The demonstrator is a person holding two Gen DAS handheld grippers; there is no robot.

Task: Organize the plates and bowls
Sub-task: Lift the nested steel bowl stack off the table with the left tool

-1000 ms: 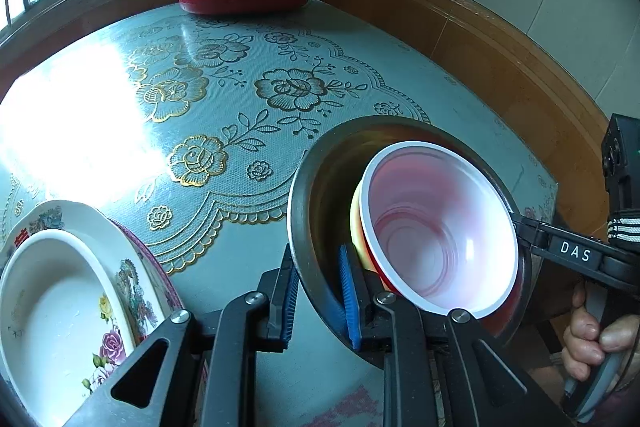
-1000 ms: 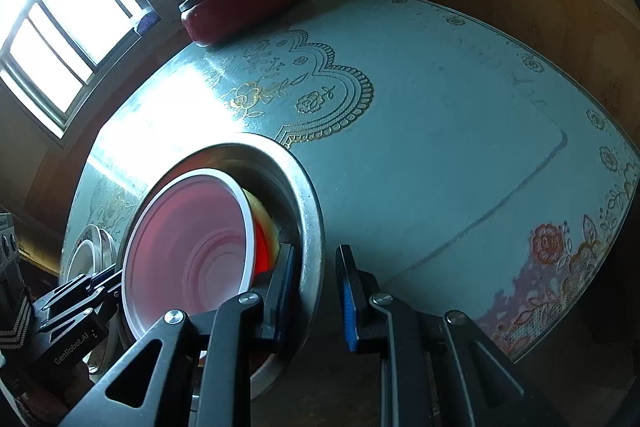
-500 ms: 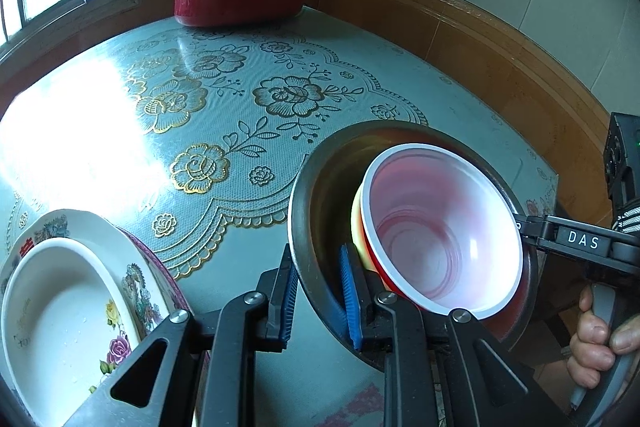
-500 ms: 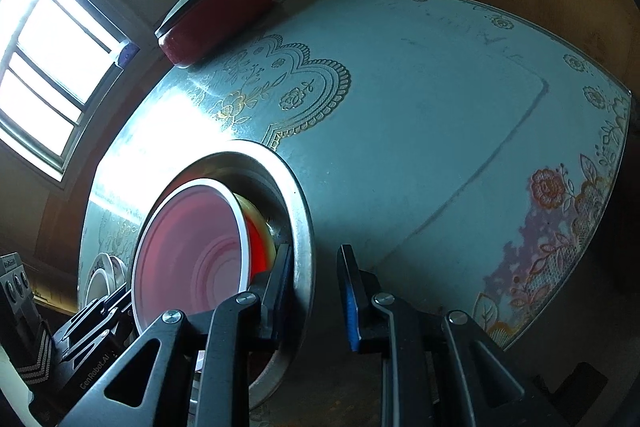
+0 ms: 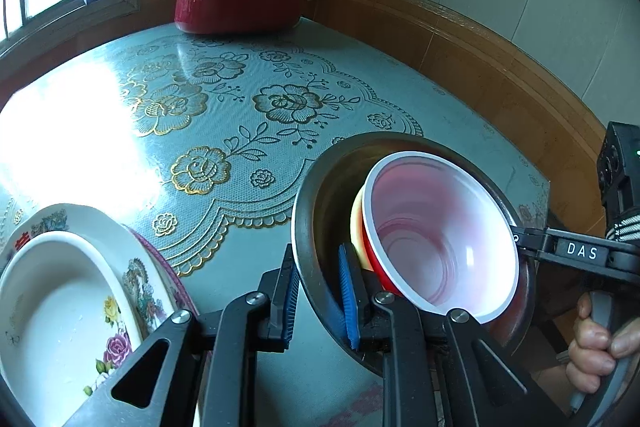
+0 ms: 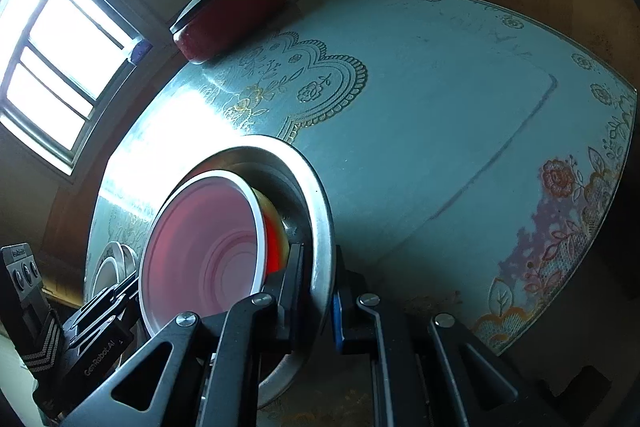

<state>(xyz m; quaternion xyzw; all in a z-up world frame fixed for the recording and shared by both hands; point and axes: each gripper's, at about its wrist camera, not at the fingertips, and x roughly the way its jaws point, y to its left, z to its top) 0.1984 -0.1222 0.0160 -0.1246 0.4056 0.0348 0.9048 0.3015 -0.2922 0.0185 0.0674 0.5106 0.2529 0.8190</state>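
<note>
Left gripper point(image 5: 318, 293) clamping near-left rim of steel bowl point(image 5: 310, 195), right gripper point(image 6: 318, 291) clamping its opposite rim, red bowl point(image 5: 440, 239) nesting inside over yellow bowl point(image 5: 356, 223), floral plates point(image 5: 132, 267) lying near-left on table point(image 5: 360, 99)

Both wrist views sit close at opposite rims of the metal basin point(image 5: 308, 211), sharing it.

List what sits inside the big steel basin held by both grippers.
The steel basin holds a red plastic bowl with a white rim, nested in a yellow bowl showing only an edge. Anything beneath them, and the basin's bottom, is covered.
</note>
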